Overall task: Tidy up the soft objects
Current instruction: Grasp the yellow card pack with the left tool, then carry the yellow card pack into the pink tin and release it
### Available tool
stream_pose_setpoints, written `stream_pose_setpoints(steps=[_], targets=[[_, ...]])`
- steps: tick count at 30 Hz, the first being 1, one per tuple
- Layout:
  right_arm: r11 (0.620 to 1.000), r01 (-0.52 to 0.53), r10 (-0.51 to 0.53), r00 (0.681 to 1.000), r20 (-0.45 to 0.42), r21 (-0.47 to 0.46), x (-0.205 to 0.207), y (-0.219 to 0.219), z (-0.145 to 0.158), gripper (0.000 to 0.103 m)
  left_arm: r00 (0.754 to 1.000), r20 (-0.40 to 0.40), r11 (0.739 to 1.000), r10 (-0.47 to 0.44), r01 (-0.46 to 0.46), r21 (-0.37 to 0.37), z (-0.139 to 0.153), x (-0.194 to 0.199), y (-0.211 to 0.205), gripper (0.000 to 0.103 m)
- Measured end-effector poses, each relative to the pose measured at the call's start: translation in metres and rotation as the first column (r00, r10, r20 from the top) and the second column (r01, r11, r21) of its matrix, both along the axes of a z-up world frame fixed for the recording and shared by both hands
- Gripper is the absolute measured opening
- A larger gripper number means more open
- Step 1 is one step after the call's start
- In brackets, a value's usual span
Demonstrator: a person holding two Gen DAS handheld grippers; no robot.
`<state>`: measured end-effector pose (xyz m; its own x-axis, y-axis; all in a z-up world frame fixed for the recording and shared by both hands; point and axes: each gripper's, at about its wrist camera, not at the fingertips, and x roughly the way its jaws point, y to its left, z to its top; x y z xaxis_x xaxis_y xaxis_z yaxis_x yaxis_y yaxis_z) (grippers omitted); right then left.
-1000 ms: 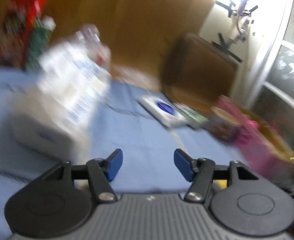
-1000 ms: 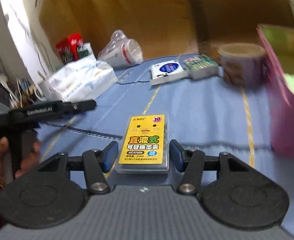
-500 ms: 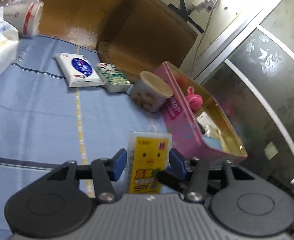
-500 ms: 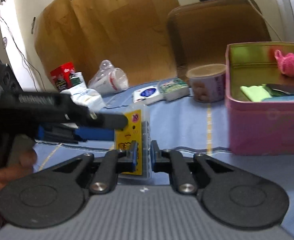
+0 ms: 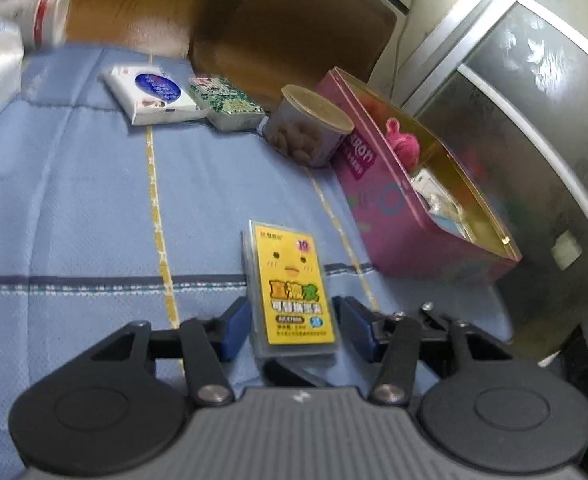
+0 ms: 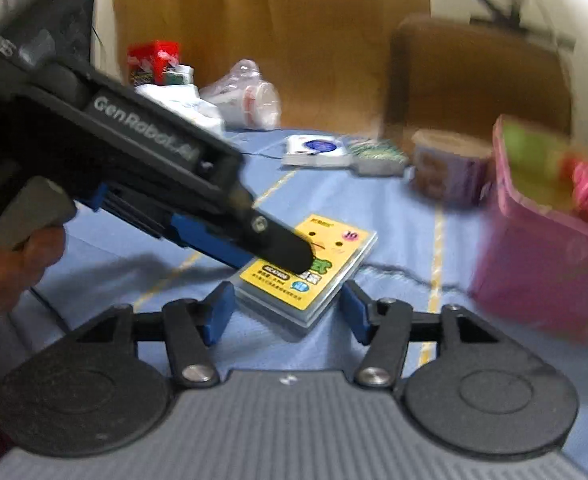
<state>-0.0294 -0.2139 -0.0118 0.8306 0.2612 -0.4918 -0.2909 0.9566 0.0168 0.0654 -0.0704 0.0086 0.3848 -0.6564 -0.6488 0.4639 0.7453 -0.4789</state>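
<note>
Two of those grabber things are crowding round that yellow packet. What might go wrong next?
1. The yellow packet sits between the left gripper's fingers, but a firm pinch isn't evident; its glossy case could slip if lifted.
2. The right gripper is open around the same packet, with the left gripper reaching across it, so the tools could bump.
3. The round tub stands right beside the pink tin; a swing toward the tin might knock it.
</note>
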Motion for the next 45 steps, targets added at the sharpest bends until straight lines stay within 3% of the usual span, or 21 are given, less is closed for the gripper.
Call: stream_pose_setpoints(steps=[1, 3, 7, 9, 11, 14, 21, 26, 32, 35, 36, 39, 42, 45], targets=[[1.000, 0.004, -0.004, 1.000, -0.003, 0.009, 0.001, -0.003, 0.000, 0.060, 1.000, 0.006, 1.000, 0.004, -0.004, 0.014, 0.002, 0.000, -0.001, 0.043], [0.999, 0.021, -0.021, 1.000, 0.006, 0.033, -0.001, -0.009, 0.001, 0.058, 1.000, 0.001, 0.999, 0.017, -0.017, -0.028, 0.007, 0.000, 0.005, 0.039], [0.996, 0.085, -0.084, 0.992, 0.098, -0.005, -0.008, -0.008, 0.012, 0.043, 0.998, 0.062, 0.996, 0.004, 0.001, -0.090, 0.036, -0.003, 0.007, 0.038], [0.993, 0.116, -0.119, 0.987, 0.111, 0.036, -0.004, -0.017, 0.020, 0.043, 0.993, 0.116, 0.994, -0.023, 0.035, -0.099, 0.053, -0.006, -0.002, 0.038], [0.987, 0.139, -0.147, 0.984, 0.100, 0.087, -0.002, -0.029, 0.023, 0.029, 0.984, 0.172, 0.993, -0.048, 0.065, -0.094, 0.067, -0.008, -0.013, 0.038], [0.976, 0.165, -0.179, 0.979, 0.093, 0.143, -0.004, -0.042, 0.026, 0.023, 0.975, 0.212, 0.992, -0.068, 0.088, -0.086, 0.077, -0.009, -0.030, 0.038], [0.970, 0.190, -0.207, 0.973, 0.102, 0.152, -0.009, -0.046, 0.025, 0.023, 0.977, 0.206, 0.995, -0.063, 0.078, -0.068, 0.073, -0.008, -0.042, 0.038], [0.954, 0.237, -0.269, 0.948, 0.172, 0.184, -0.014, -0.056, 0.042, 0.023, 0.966, 0.246, 0.992, -0.079, 0.100, -0.077, 0.091, -0.008, -0.052, 0.038], [0.917, 0.340, -0.391, 0.871, 0.297, 0.211, -0.026, -0.090, 0.069, 0.023, 0.925, 0.337, 0.969, -0.174, 0.221, -0.107, 0.128, -0.009, -0.096, 0.039], [0.887, 0.424, -0.462, 0.817, 0.346, 0.184, -0.028, -0.106, 0.070, 0.026, 0.900, 0.379, 0.956, -0.214, 0.272, -0.108, 0.126, -0.006, -0.129, 0.040], [0.876, 0.456, -0.481, 0.796, 0.368, 0.158, -0.025, -0.110, 0.067, 0.027, 0.898, 0.382, 0.956, -0.217, 0.276, -0.104, 0.121, -0.003, -0.139, 0.045], [0.813, 0.575, -0.562, 0.741, 0.367, 0.085, -0.015, -0.122, 0.053, 0.035, 0.919, 0.354, 0.977, -0.174, 0.205, -0.054, 0.103, 0.010, -0.161, 0.046], [0.813, 0.549, -0.582, 0.759, 0.292, 0.192, -0.025, -0.141, 0.045, 0.035, 0.940, 0.308, 0.983, -0.148, 0.175, -0.063, 0.086, 0.019, -0.155, 0.046], [0.808, 0.557, -0.589, 0.760, 0.273, 0.193, -0.028, -0.143, 0.039, 0.035, 0.941, 0.320, 0.991, -0.112, 0.128, -0.027, 0.074, 0.021, -0.138, 0.046]])
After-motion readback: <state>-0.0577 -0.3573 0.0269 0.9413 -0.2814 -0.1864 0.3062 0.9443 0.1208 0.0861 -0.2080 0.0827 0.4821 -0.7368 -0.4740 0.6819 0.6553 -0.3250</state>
